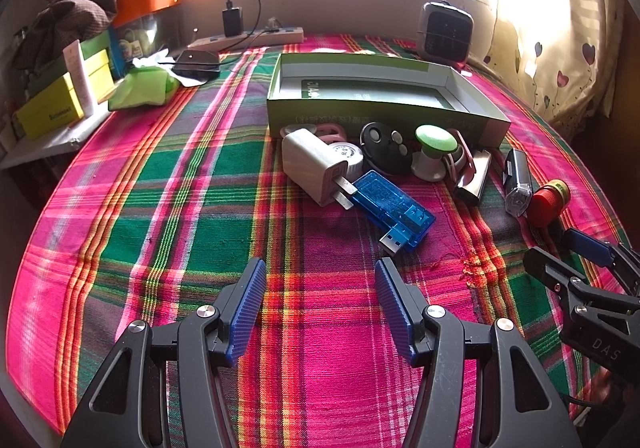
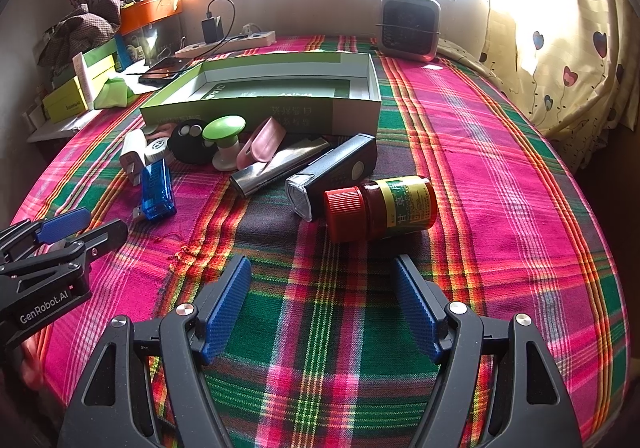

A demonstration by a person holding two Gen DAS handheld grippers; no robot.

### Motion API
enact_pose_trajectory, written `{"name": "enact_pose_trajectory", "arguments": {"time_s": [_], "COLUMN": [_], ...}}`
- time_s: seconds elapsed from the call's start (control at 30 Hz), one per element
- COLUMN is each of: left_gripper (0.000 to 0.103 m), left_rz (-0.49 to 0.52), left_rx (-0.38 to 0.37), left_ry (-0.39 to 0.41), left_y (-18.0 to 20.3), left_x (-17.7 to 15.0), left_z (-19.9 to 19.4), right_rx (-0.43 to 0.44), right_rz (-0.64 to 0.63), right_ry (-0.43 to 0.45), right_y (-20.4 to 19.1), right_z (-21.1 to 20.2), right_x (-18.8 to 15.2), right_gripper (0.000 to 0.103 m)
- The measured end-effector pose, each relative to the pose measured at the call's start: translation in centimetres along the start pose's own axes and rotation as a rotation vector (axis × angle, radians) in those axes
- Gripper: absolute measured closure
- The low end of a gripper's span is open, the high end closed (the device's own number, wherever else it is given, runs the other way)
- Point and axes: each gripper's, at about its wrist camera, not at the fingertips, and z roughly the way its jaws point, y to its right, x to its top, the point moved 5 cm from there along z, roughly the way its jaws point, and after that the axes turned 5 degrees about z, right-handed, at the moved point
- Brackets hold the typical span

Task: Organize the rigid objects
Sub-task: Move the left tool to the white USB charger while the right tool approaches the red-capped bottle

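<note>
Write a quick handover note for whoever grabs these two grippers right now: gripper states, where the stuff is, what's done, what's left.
Left gripper: open, empty, low over the plaid cloth, facing the blue USB tester.
Right gripper: open, empty, facing the red-capped bottle, which lies on its side.
Green box: nothing loaded yet.
White charger, black remote, green-topped knob, silver bar and bike light all lie in front of the box.
Done: nothing visible. Left: presumably everything into the box.

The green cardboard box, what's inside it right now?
The green cardboard box holds none of the loose objects; only its printed green floor shows in both views. The near wall hides the front strip of the floor, so that part cannot be checked.
</note>
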Motion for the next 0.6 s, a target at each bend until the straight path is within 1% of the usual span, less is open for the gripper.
{"name": "enact_pose_trajectory", "arguments": {"time_s": [0.03, 0.13, 0.23, 0.3, 0.33, 0.4, 0.47, 0.6], "left_gripper": [0.047, 0.047, 0.047, 0.047, 0.047, 0.047, 0.047, 0.047], "left_rz": [-0.009, -0.034, -0.036, -0.036, -0.036, -0.038, -0.039, -0.046], "left_rx": [-0.008, -0.033, -0.045, -0.046, -0.048, -0.053, -0.061, -0.078], "left_ry": [-0.001, -0.003, -0.012, -0.017, -0.02, -0.024, -0.027, -0.03], "left_y": [-0.2, -0.7, -0.8, -0.9, -0.9, -1.0, -1.1, -1.3], "left_x": [0.1, 0.4, 0.6, 0.8, 0.9, 1.1, 1.3, 1.8], "left_z": [0.0, 0.1, 0.3, 0.4, 0.5, 0.6, 0.8, 1.0], "right_rx": [0.002, -0.039, -0.027, -0.024, -0.035, -0.066, -0.06, -0.083], "right_rz": [0.013, 0.067, 0.12, 0.124, 0.117, 0.111, 0.11, 0.144], "right_ry": [-0.002, 0.001, 0.013, 0.036, 0.042, 0.029, 0.018, -0.005], "right_y": [0.2, 1.5, 2.4, 2.4, 2.3, 2.2, 2.2, 3.2], "right_z": [-0.1, -0.6, -0.9, -1.2, -1.1, -0.4, 0.2, 0.5], "right_x": [-0.1, 0.1, 0.7, 1.4, 1.7, 2.2, 2.6, 2.4], "right_gripper": [0.03, 0.03, 0.03, 0.03, 0.03, 0.03, 0.03, 0.03]}}
